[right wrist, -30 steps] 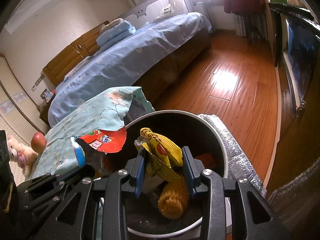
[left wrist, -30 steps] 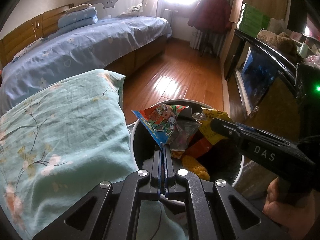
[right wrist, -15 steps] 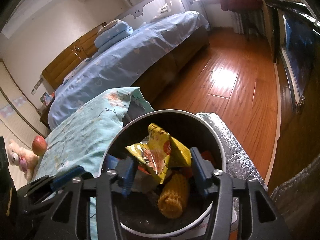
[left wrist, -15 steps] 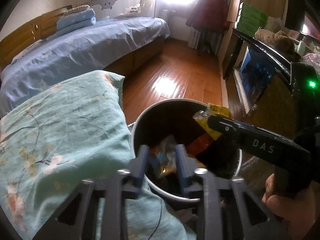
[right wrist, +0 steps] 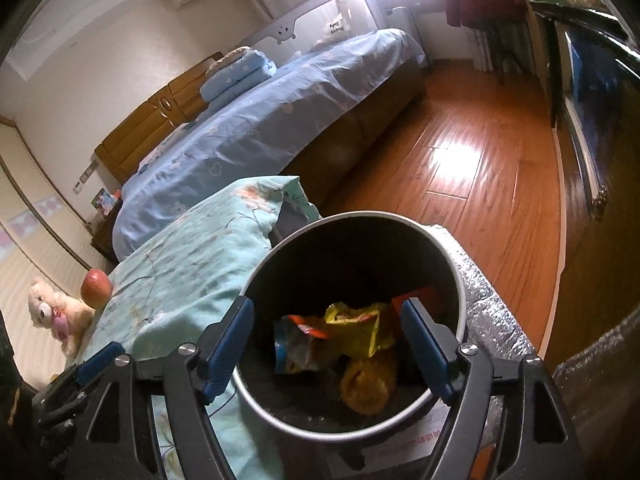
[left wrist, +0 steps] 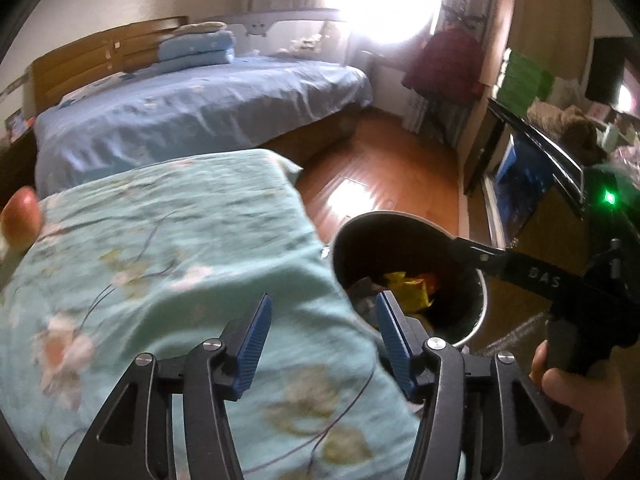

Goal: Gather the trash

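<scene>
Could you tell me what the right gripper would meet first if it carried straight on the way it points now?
Probably the yellow wrapper lying in the bin; the open right gripper points into its mouth, though depth is unclear.

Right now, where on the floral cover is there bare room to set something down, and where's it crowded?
Free: the floral cover from the bin across to the apple, nothing on it. Its far corner toward the blue bed is bare too. Crowded: inside the bin, wrappers piled under the open right gripper; apple and plush toy fill the left end.
</scene>
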The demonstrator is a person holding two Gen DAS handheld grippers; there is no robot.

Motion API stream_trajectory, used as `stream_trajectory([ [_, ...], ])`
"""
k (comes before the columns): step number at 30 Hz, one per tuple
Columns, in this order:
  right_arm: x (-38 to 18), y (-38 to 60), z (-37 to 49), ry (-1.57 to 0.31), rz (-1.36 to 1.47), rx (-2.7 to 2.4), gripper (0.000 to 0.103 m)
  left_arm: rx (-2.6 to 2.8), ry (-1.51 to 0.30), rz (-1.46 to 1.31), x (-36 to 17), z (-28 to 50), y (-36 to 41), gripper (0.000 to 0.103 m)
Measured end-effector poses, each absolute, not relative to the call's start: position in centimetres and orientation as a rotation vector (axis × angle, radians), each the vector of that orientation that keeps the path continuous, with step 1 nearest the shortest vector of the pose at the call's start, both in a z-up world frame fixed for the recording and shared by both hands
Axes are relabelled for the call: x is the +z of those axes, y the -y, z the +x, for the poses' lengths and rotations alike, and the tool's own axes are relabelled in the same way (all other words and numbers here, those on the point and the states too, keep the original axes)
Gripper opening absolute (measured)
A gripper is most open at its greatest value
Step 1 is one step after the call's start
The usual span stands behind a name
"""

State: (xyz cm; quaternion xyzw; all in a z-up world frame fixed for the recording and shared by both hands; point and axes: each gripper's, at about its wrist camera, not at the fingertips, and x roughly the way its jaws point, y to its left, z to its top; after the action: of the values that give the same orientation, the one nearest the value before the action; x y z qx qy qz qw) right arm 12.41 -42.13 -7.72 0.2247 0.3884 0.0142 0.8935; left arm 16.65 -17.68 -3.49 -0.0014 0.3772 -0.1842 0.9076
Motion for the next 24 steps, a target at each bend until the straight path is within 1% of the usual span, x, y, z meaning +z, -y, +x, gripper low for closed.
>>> stream_trajectory([
  [2, -7.5, 41.6, 11.8, -0.796, 0.468, 0.034, 0.079, -0.365, -0.774, -0.026, -3.4, 15.8, 16.5, 0.055],
  [8, -6.2, 38.7, 8.9, -0.74, 0.439, 0.051, 0.089, -0.323, -0.743, -0.038, -3.2, 12.5, 14.1, 0.055],
  [16, -5.3, 35.0, 7.2, -0.7, 0.353, 0.066, 0.089, -0.271, -0.683, -0.018, -2.2, 8.6, 12.1, 0.055],
  [21, -2.7, 32.8, 6.3, -0.626, 0.263, 0.082, 0.089, -0.241, -0.611, -0.032, -0.3, 6.5, 10.7, 0.056],
  [22, -1.9, 32.4, 5.9, -0.599, 0.243, 0.086, 0.089, -0.233, -0.591, -0.035, 0.2, 6.1, 10.3, 0.058],
  [23, -1.1, 32.0, 5.6, -0.572, 0.226, 0.088, 0.091, -0.224, -0.568, -0.04, 0.7, 5.5, 9.9, 0.061],
  [24, -0.1, 31.6, 5.1, -0.533, 0.202, 0.09, 0.098, -0.215, -0.544, -0.047, 1.2, 5.0, 9.5, 0.063],
])
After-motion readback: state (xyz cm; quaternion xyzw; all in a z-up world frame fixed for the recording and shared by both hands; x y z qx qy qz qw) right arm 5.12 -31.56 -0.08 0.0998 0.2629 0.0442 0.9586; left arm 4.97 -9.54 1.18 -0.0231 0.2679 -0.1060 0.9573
